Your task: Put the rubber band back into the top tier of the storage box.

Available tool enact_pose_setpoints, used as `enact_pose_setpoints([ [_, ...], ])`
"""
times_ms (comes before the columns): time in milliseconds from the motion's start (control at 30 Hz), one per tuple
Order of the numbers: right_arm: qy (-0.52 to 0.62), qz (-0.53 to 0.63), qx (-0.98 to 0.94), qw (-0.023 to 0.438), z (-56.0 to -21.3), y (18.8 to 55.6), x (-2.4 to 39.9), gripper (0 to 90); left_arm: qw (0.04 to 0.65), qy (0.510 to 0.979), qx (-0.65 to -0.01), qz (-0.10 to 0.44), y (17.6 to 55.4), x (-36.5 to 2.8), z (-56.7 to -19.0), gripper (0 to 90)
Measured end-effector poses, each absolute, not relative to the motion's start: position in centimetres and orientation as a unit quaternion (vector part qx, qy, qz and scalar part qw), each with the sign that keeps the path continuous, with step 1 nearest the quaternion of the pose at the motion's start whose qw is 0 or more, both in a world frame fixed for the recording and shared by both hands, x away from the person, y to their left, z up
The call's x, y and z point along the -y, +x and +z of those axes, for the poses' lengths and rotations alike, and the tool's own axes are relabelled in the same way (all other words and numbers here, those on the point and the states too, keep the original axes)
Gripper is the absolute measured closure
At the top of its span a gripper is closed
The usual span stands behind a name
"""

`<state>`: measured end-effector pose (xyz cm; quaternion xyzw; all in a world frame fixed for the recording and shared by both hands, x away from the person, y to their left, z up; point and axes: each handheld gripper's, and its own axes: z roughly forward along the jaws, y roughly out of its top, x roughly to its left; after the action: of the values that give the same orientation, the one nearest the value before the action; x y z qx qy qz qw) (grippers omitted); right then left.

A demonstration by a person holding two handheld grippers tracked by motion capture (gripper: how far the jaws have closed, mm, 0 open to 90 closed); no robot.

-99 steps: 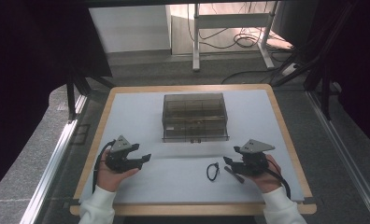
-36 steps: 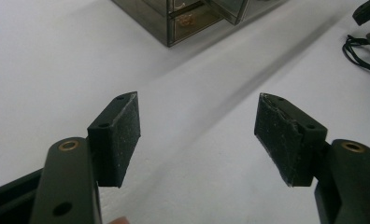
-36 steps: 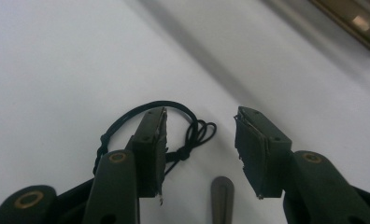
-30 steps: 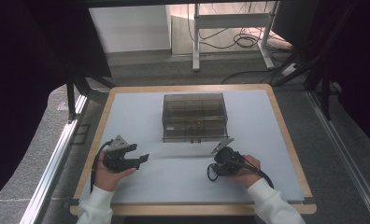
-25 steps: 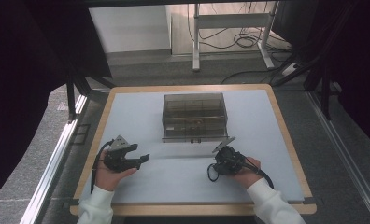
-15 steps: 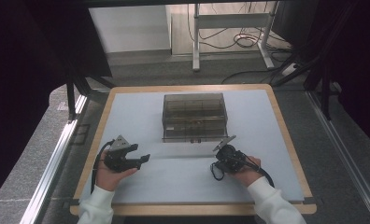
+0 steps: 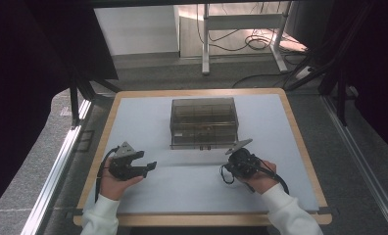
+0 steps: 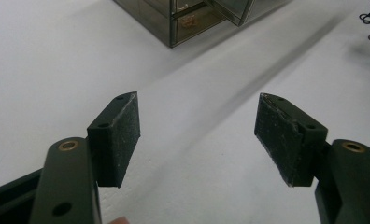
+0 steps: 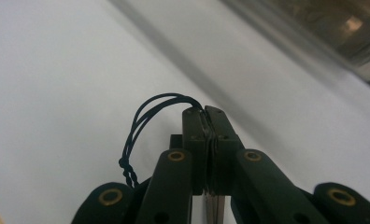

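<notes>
Table (image 7: 148,122): white top, wooden edge, bare apart from the items below.

Box (image 7: 204,122): smoked clear plastic with drawers, standing upright in the middle of the table, at the far side from me. All positions below are given from this box.

My left claw (image 7: 150,166): near side of the box, off toward its left corner, well apart from it. Jaws stand wide; in the left gripper view the pads (image 8: 122,135) have only bare table between them. It holds nothing and has kept its place since the earlier frames.

My right claw (image 7: 230,169): near side of the box, just below its right front corner, close but not touching. Jaws shut tight, pad to pad.

Loop (image 9: 145,126): thin black cord, doubled, with a knot or twist low down. It is pinched between my right pads at one end; the rest arcs free to the left of the jaws in the right gripper view. In the high view it hangs as a small dark ring (image 7: 224,175) at the claw's tip.

Change noted: three seconds ago the loop lay loose on the table, near side of the box, with my right claw beside it and clear. The claw has since moved onto it and the jaws have just closed on it.

Finding: pickup is made. I judge the grip narrow, on cord alone, so a slip is possible. Next step is likely a lift toward the box; drawer front appears shut, though I cannot confirm.
</notes>
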<state>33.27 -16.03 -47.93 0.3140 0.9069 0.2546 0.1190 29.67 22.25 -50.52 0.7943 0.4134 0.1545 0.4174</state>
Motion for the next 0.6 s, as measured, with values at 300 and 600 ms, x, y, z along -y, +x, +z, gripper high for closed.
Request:
enact_pose_setpoints([
  [300, 0.309, 0.279, -0.901, 0.124, -46.8, 33.2, 16.2, 87.7, 0.415, 0.795, -0.414, 0.153, 29.7, -22.3, -50.6, 31.7],
  [600, 0.302, 0.299, -0.897, 0.127, -45.8, 33.1, 16.0, 87.7, 0.415, 0.796, -0.415, 0.152, 29.8, -22.2, -50.7, 31.7],
])
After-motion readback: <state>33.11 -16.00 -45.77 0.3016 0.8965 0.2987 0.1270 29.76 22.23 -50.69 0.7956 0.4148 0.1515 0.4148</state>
